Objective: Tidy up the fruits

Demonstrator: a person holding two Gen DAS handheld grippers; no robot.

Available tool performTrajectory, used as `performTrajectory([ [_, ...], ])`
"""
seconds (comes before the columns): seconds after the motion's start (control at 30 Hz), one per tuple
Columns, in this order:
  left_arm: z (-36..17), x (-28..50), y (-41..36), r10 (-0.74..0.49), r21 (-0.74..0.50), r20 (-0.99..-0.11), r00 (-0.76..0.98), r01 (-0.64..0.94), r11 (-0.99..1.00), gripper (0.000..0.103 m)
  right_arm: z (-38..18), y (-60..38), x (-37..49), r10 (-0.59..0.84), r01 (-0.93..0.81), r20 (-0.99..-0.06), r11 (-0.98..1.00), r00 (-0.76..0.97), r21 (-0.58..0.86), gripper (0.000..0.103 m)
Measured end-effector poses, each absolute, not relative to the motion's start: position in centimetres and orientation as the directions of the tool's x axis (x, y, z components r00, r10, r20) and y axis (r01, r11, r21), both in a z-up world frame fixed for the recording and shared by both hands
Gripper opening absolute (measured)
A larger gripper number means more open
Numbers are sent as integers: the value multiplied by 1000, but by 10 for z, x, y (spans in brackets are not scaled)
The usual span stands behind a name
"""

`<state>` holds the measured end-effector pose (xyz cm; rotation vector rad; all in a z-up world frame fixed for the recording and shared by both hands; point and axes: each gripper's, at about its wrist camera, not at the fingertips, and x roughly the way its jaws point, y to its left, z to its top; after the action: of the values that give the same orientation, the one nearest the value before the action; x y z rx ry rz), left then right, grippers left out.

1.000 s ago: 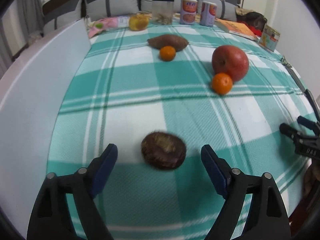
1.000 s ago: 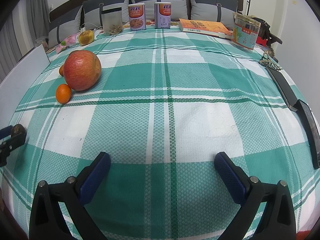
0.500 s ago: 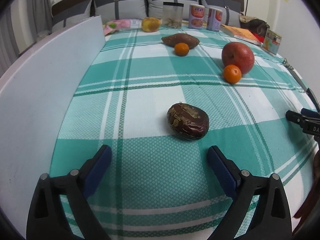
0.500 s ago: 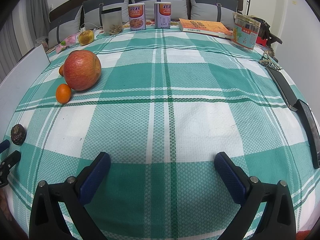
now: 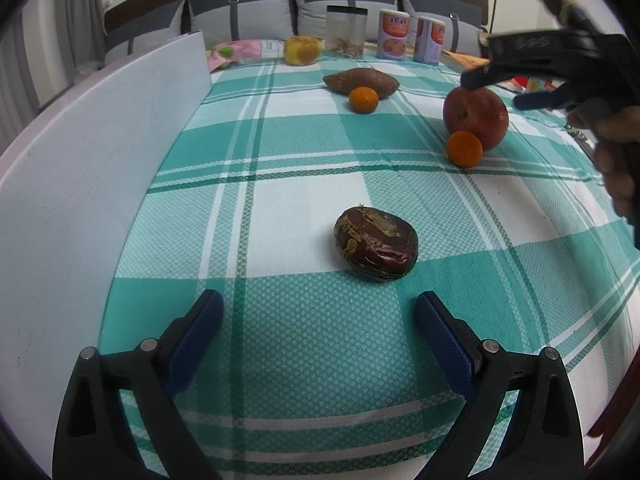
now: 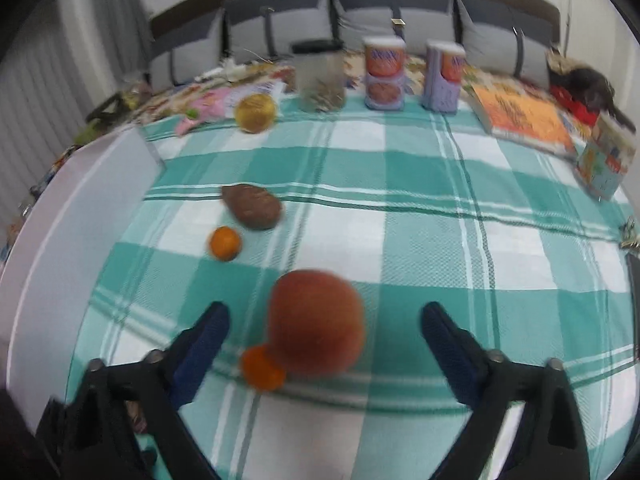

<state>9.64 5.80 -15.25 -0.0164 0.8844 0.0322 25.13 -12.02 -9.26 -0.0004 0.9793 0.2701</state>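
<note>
- Now your left gripper (image 5: 318,316) stands wide open at the bottom of the left wrist view, with nothing between its blue pads.
- Just above it, at frame centre, a dark wrinkled fruit (image 5: 376,243) lies on the green plaid cloth (image 5: 280,208), clear of both pads.
- Your right gripper (image 6: 324,320) is closing, jaws still wide; the apple (image 6: 316,322) sits between them, and the pads do not press it.
- A small orange (image 6: 262,367) touches the apple at its lower left.
- Farther up and left in the right wrist view, a second orange (image 6: 225,243) lies just beside a sweet potato (image 6: 252,206).
- A white board (image 5: 80,184) runs along the left edge.
- That right wrist view is blurred.
</note>
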Motion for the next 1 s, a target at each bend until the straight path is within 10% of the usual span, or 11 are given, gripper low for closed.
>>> performTrajectory([
  [0.27, -153, 96, 58, 23, 0, -774, 633, -36, 999, 98, -109, -221, 257, 333, 40, -777, 908, 534, 417, 81],
  [0.67, -153, 97, 58, 23, 0, -774, 633, -36, 999, 98, -104, -258, 251, 365, 40, -768, 892, 527, 451, 83],
  [1.0, -153, 97, 58, 26, 3, -774, 633, -37, 999, 98, -124, -204, 116, 192, -158, -817, 980, 545, 125, 93],
])
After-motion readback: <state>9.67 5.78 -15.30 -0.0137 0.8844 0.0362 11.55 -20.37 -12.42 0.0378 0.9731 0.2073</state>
